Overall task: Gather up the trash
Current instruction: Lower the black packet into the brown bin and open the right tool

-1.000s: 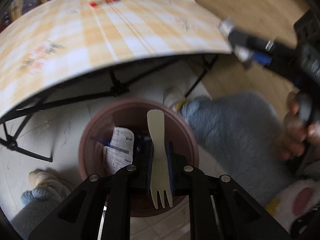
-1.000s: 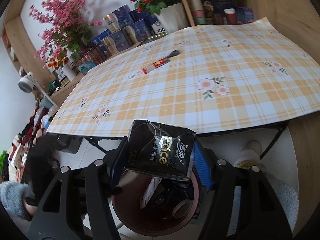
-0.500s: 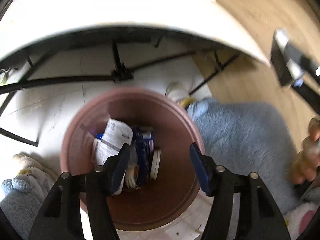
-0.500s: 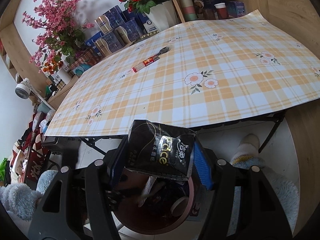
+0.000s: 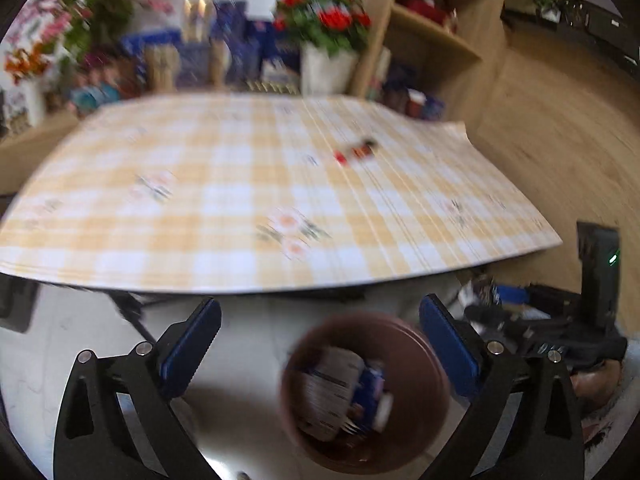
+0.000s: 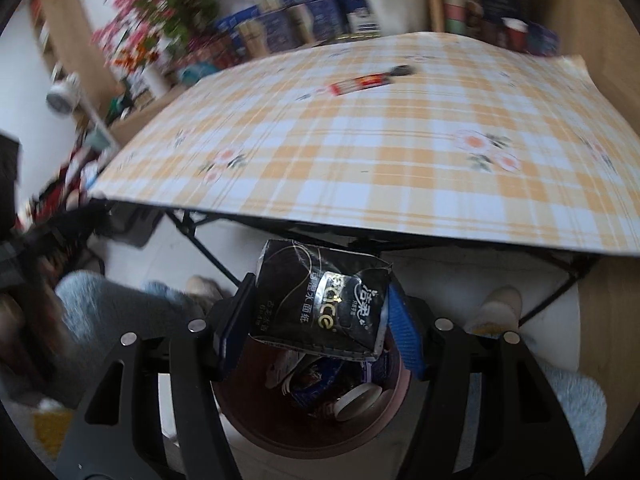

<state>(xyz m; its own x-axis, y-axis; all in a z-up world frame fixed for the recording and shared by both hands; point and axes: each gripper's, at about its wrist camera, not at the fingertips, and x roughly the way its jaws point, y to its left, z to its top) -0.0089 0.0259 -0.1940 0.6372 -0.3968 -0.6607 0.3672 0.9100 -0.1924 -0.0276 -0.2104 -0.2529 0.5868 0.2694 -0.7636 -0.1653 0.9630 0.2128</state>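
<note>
- Fork [image 5: 349,426] no longer sits in the left claw [image 5: 320,344]: a second ago it was pinched there above the bin [image 5: 366,394], and now pale tines show among the rubbish inside, so I judge that piece binned.
- Left claw's jaws are opening, close to their widest, with nothing between them. Its view has swung up from the bin's mouth to the checked desk [image 5: 248,200], blurred by the motion.
- Right claw [image 6: 320,320] has kept its hold on a crumpled black tissue pack [image 6: 320,304], both blue pads pressed to its sides. The pack has moved from over the desk's near edge to hang above the bin [image 6: 256,432], which stands on the floor just in front of the desk; letting go looks like the next step.
- Writing on the pack: silver Chinese characters, seemingly a brand name, and gold Latin letters that read roughly "ace"; the opening letters are creased and unclear. A line of smaller characters runs beside them.
- Red wrapper [image 6: 362,80] lies alone on the far part of the desk, still to be collected. Its print is too blurred to read.
- Boxes on the far shelf are blue, their labels unreadable.
</note>
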